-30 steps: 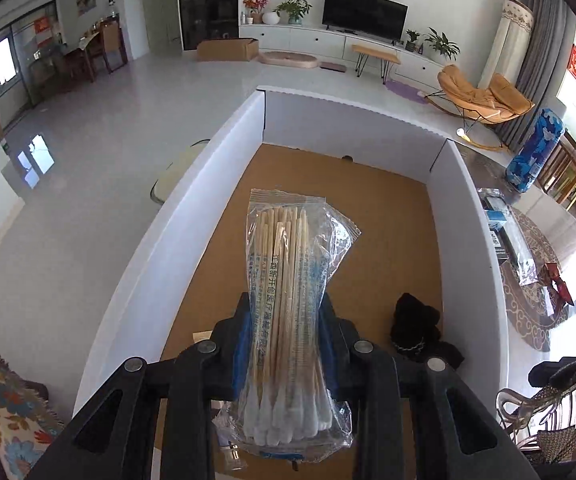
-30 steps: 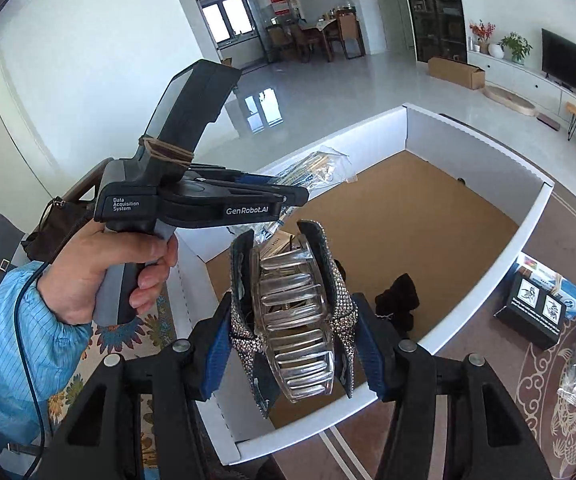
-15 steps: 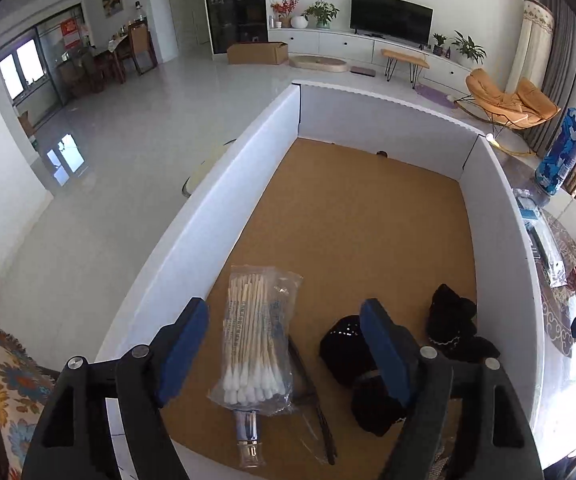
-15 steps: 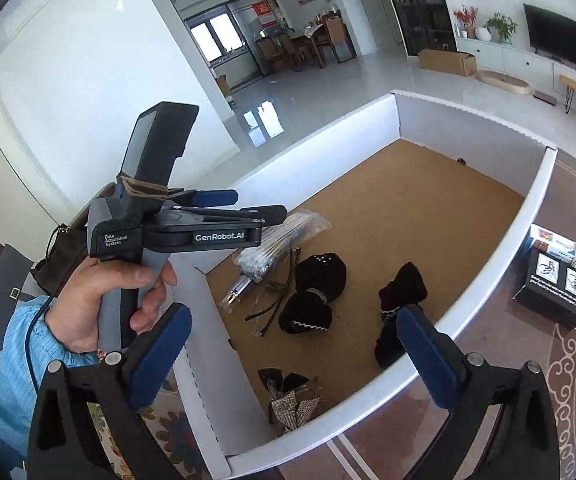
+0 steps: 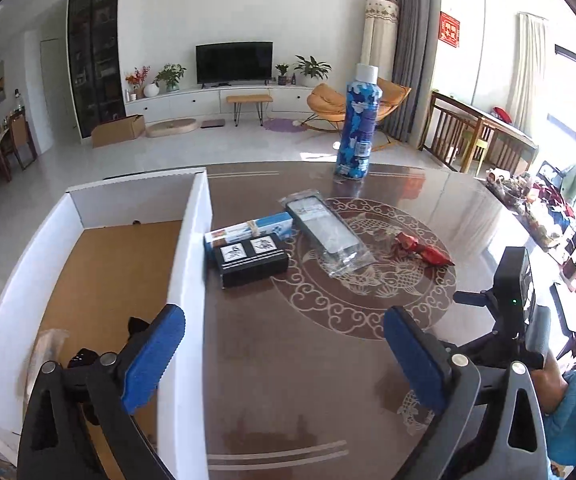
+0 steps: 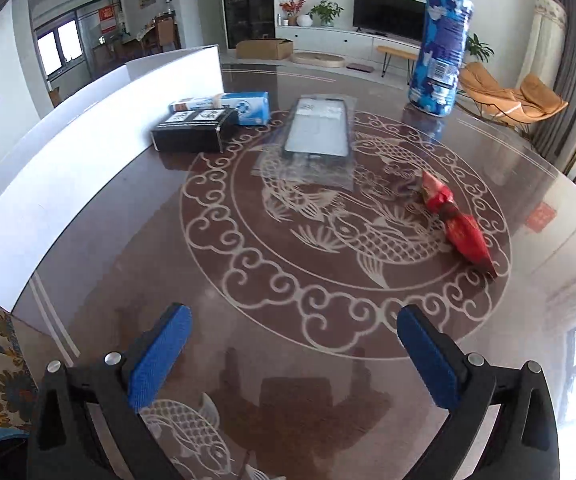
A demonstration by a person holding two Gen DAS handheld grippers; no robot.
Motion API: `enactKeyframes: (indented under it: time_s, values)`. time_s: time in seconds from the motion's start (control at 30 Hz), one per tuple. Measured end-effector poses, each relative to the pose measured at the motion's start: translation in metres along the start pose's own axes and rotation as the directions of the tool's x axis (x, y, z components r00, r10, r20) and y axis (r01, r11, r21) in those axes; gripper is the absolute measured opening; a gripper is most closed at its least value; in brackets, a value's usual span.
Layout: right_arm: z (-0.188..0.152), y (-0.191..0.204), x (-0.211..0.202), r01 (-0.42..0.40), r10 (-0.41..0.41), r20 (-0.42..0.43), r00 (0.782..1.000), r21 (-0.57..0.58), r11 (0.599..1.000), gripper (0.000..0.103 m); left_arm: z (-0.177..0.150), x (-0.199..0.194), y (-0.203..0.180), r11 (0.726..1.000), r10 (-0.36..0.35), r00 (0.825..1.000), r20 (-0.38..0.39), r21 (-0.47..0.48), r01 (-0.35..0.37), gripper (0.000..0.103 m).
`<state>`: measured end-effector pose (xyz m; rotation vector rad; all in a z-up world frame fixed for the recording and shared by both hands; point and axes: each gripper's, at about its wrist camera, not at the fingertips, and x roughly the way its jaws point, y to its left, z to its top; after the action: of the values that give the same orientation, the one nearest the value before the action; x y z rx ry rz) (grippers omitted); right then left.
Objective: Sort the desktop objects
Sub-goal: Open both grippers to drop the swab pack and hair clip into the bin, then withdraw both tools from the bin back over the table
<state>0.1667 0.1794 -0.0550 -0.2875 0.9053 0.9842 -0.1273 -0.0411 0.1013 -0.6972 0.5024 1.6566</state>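
1. The left claw (image 5: 284,354) was held with its blue pads wide apart and nothing between them, above the right wall of the white box (image 5: 190,264), its left pad over the box interior and its right pad over the counter (image 5: 288,380).
2. The right claw (image 6: 294,350) was likewise spread and empty, low over the counter to the right of the white box.
3. The black box (image 6: 190,132) was seen ahead of the right claw, just beside the white box's right wall, with the blue-and-white carton (image 6: 232,106) touching its far side.
4. The clear-sleeved flat packet (image 6: 320,132) lay to the right of the black box, apart from it; the red wrapped item (image 6: 458,222) lay further right, well apart.
5. The blue patterned bottle (image 5: 358,124) stood upright beyond the packet, near the counter's far edge.
6. A bare stretch of counter was left between both claws and the black box.
7. Inside the white box, dark items (image 5: 136,326) and a clear bag (image 5: 46,350) were glimpsed at the near end, partly hidden by the left claw; the far part of its brown floor was bare.
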Motion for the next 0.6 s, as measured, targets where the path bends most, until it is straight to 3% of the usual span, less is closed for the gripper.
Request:
enactKeyframes:
  time_s: [0.07, 0.13, 0.3, 0.6]
  values:
    - [-0.019, -0.032, 0.0, 0.052, -0.052, -0.015, 0.999, 0.046, 0.998, 0.103, -0.01, 0.024, -0.036, 0.997, -0.072, 0.996, -0.047, 0.013, 0.073, 0.103]
    - [-0.033, -0.056, 0.0, 0.093, -0.091, -0.029, 0.995, 0.074, 0.993, 0.103, -0.025, 0.057, -0.063, 0.994, -0.097, 0.989, -0.112, 0.038, 0.102, 0.103]
    - [-0.054, -0.085, -0.003, 0.123, -0.119, -0.043, 0.992, 0.118, 0.985, 0.103, -0.062, 0.14, -0.099, 0.993, -0.012, 0.972, -0.235, 0.115, 0.04, 0.103]
    - [-0.052, -0.082, 0.0, 0.126, -0.126, -0.007, 0.992, 0.141, 0.982, 0.103, -0.072, 0.183, -0.117, 0.994, 0.017, 0.978, -0.21, 0.105, 0.005, 0.103]
